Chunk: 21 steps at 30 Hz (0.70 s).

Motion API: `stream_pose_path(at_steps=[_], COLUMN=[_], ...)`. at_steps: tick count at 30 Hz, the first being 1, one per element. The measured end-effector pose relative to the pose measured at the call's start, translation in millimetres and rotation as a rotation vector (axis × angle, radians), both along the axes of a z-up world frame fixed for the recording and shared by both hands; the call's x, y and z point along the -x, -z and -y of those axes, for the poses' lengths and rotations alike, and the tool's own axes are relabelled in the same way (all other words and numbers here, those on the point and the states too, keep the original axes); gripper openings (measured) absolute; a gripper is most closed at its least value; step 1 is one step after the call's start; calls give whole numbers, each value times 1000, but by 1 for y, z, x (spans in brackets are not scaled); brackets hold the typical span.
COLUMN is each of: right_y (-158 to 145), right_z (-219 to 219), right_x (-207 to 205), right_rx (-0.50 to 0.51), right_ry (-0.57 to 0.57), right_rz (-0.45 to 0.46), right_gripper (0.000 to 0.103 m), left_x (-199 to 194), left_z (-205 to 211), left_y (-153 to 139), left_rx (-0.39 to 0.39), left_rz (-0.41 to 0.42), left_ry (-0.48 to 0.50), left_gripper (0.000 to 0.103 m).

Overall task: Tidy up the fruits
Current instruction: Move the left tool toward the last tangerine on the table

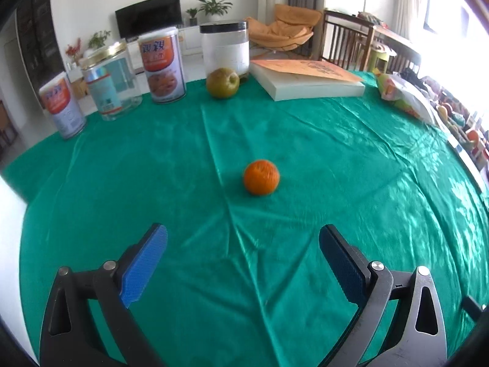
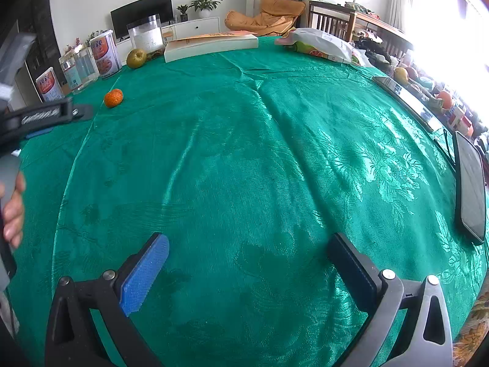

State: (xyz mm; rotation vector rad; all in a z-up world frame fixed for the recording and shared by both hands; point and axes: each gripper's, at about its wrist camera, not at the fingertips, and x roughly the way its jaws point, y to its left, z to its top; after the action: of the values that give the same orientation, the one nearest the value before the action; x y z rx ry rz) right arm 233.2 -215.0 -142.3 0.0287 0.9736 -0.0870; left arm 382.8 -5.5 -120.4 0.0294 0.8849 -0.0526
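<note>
- On the green tablecloth [image 1: 305, 159] we found the orange [image 1: 261, 177] sitting alone, and we took it as our landmark.
- Just short of the orange, the left gripper [image 1: 243, 246] hovered with its 2 blue-padded fingers [image 1: 143, 264] spread wide, grasping nothing; the orange lay ahead of the gap, apart from both pads.
- Well beyond the orange, toward the table's far edge, we saw a greenish-brown pear [image 1: 222, 82] resting on the cloth, just in front of a clear jar with a black lid [image 1: 224, 46].
- Right of that pear, farther from the orange, lay a thick book [image 1: 308, 79] with an orange cover, flat on the cloth.
- Left of the pear stood 1 tall printed can [image 1: 162, 64], then a clear jar with a gold lid [image 1: 108, 82], then a smaller printed can [image 1: 62, 107], all upright and well away from the orange.
- Far to the orange's right, we noted a crumpled plastic bag [image 1: 403, 94] near the table edge.
- From the right wrist view, the orange [image 2: 113, 98] appeared small and distant at upper left, well apart from the right gripper [image 2: 249, 249], which hung released and vacant over bare cloth.
- We also saw the left gripper's black body [image 2: 42, 116] just beside the orange, and a dark phone [image 2: 470, 189] lying at the cloth's right edge, far from it.
</note>
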Motion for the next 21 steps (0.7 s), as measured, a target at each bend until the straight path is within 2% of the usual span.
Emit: stream_pose_path(at_steps=[5, 8, 9, 14, 16, 21], right_y=[0, 0, 0, 0, 0, 0], right_z=[0, 0, 0, 0, 0, 0], right_x=[0, 0, -1, -1, -2, -1], right_rx=[0, 0, 0, 0, 0, 0], right_ry=[-2, -4, -5, -5, -5, -5], right_rz=[0, -1, -2, -2, -2, -2], right_gripper=[103, 103, 103, 103, 103, 103], left_x=[-39, -41, -39, -5, 23, 103], left_z=[9, 4, 4, -15, -31, -65], left_y=[21, 19, 19, 7, -4, -21], left_rx=[-23, 35, 41, 44, 54, -2], left_rz=[0, 7, 0, -8, -2, 6], left_ry=[-30, -14, 1, -25, -43, -54], left_gripper=[97, 41, 29, 29, 29, 29])
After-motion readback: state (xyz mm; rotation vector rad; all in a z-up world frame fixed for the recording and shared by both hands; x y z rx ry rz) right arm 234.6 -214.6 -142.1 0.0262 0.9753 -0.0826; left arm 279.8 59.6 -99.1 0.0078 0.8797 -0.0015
